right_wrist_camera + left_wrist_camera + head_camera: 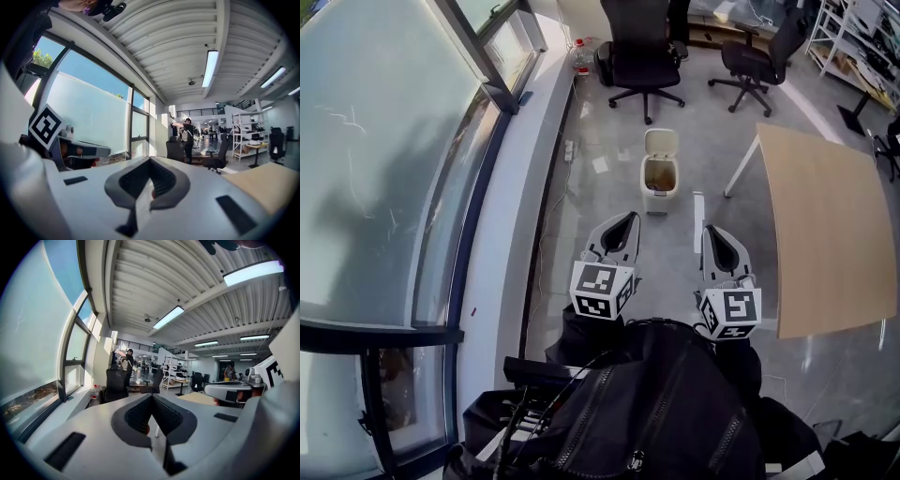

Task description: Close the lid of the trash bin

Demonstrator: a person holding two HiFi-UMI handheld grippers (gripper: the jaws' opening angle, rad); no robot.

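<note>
A small white trash bin point(659, 181) stands on the grey floor ahead, in the head view. Its lid point(661, 142) is tipped up and back, and brownish contents show inside. My left gripper point(630, 218) is held out level with its jaws together, short of the bin and a little to its left. My right gripper point(710, 231) is also shut and empty, short of the bin and to its right. In the left gripper view the left gripper point(151, 397) hides the bin behind its own body. The same goes for the right gripper point(150, 160) in the right gripper view.
A light wooden table point(825, 225) stands to the right of the bin, its white leg point(741, 169) close by. Two black office chairs point(642, 56) point(755, 61) stand beyond. A glass window wall and white sill point(516, 216) run along the left. A person point(127, 363) stands far off.
</note>
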